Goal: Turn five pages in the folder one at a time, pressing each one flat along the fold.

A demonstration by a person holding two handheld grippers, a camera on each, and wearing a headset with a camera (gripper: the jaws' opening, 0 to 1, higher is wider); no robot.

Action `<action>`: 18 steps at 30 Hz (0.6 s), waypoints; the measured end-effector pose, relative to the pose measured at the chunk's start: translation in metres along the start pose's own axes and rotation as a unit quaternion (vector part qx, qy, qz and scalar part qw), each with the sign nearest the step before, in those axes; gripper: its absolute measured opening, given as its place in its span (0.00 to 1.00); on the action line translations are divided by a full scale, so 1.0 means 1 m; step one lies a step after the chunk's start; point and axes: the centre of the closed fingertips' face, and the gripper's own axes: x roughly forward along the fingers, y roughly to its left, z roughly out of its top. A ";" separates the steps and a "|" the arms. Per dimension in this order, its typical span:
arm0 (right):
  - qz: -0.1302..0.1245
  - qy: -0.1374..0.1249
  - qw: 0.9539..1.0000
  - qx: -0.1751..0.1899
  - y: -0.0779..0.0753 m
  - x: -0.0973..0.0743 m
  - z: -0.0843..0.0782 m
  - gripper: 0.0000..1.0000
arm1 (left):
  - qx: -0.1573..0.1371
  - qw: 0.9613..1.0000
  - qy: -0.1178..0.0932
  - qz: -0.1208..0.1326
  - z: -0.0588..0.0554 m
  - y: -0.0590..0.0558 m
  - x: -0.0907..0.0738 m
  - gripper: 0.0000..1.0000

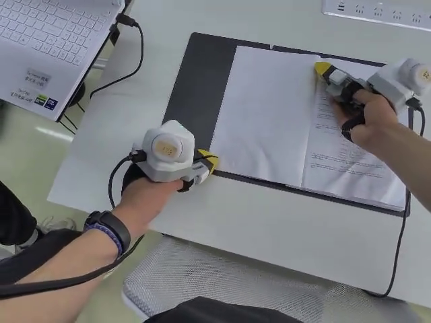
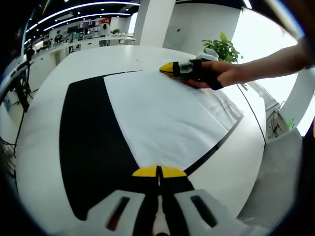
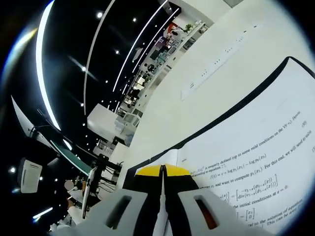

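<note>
1. The folder (image 1: pixel 202 87) lies open on the surface (image 1: pixel 269 229); the right tool (image 1: pixel 323 68) (clenched, empty) touches the fold (image 1: pixel 304 134) at its top.
2. The left tool (image 1: pixel 209 161) — clenched too — sits at the near edge.
3. Best: sweep down the fold — light, even pressure.

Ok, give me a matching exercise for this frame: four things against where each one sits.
Things:
1 laptop
2 left claw
3 right claw
4 printed page

Places:
A at the near edge of the folder
B at the far end of the fold
C right of the fold
D off the folder, to its left

Pairs: 1-D, 2-A, 3-B, 4-C.
</note>
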 end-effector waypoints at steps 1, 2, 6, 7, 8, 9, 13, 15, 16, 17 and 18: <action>-0.001 -0.001 1.000 0.001 -0.001 0.001 0.001 0.00 | -0.001 1.000 0.000 0.000 0.000 0.000 0.000 0.00; -0.002 -0.004 1.000 0.002 -0.002 0.003 0.002 0.00 | -0.002 1.000 0.000 0.000 0.000 0.000 0.000 0.00; -0.005 -0.016 1.000 0.008 -0.005 0.009 0.008 0.00 | 0.000 1.000 0.000 0.000 0.000 0.000 0.000 0.00; -0.006 -0.018 1.000 0.008 -0.005 0.010 0.009 0.00 | 0.001 1.000 0.001 0.000 0.000 0.000 0.000 0.00; -0.008 -0.021 1.000 0.007 -0.006 0.011 0.010 0.00 | 0.001 1.000 0.001 0.000 0.000 0.000 0.000 0.00; -0.009 -0.022 1.000 0.005 -0.006 0.011 0.010 0.00 | 0.001 1.000 0.002 -0.001 0.000 0.000 0.000 0.00; -0.010 -0.022 1.000 0.000 -0.009 0.014 0.012 0.00 | 0.003 1.000 0.002 0.000 0.000 0.000 -0.001 0.00; -0.008 -0.019 1.000 -0.008 -0.009 0.014 0.011 0.00 | 0.003 1.000 0.002 0.000 0.000 0.000 0.000 0.00; -0.008 -0.018 1.000 -0.011 -0.009 0.014 0.011 0.00 | 0.004 1.000 0.002 0.000 0.000 0.000 0.000 0.00; -0.007 -0.016 1.000 -0.017 -0.007 0.013 0.010 0.00 | 0.005 1.000 0.002 0.000 0.000 0.000 0.000 0.00; -0.005 -0.014 1.000 -0.017 -0.007 0.012 0.009 0.00 | 0.005 1.000 0.003 0.000 0.000 0.000 0.000 0.00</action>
